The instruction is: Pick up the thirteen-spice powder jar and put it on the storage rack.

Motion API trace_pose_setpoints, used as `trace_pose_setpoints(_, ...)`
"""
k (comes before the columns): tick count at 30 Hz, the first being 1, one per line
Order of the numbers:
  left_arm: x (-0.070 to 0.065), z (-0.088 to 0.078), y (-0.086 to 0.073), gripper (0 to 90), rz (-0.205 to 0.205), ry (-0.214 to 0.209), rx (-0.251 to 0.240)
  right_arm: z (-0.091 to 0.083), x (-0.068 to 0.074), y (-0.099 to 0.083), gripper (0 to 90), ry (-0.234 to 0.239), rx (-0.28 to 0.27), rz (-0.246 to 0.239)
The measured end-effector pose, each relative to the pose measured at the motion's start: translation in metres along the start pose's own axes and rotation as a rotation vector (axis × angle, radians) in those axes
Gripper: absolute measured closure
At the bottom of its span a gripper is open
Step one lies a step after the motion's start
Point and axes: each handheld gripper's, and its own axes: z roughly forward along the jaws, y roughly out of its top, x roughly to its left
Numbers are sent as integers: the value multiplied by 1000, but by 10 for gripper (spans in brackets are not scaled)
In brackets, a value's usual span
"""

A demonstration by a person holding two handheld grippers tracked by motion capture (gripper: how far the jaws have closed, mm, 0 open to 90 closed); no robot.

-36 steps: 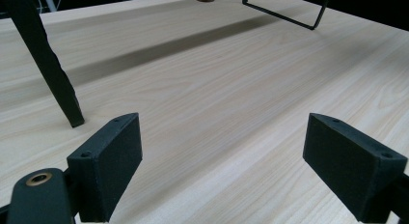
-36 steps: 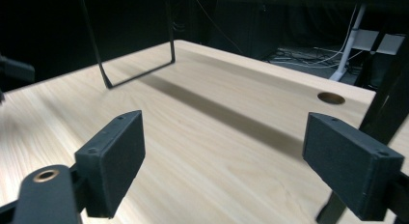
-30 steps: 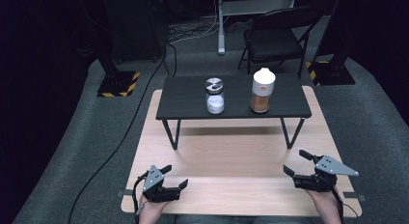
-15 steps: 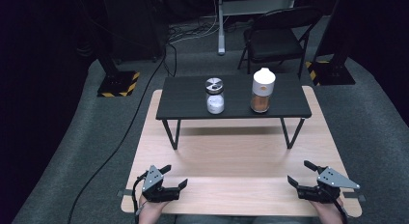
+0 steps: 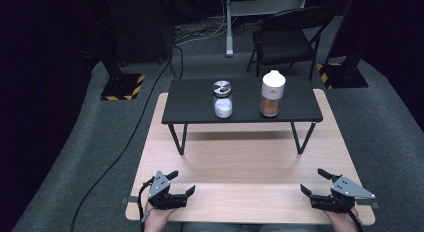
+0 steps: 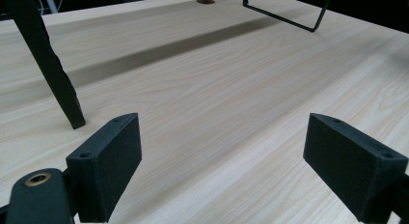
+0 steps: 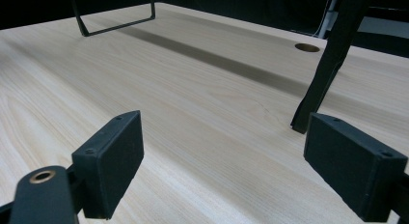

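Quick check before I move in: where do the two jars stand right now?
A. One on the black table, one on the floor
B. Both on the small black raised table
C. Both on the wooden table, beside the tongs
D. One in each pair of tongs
B: the jar with the metal lid and the taller jar with the white cap both stand on the black raised table, far from the open left tongs and right tongs.

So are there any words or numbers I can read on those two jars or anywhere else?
No words or numbers can be read anywhere.
Small jar: metal lid, white contents, no label to see.
Tall jar: white cap, orange-brown contents, no label to see.
Floor stands: yellow and black warning stripes, a sign without words.
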Motion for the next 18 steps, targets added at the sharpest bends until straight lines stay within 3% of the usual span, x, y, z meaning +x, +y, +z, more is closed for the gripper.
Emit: trace_pose_setpoints(18, 0, 0, 0, 125, 1, -1, 0, 1, 0, 0, 129, 4, 3, 0)
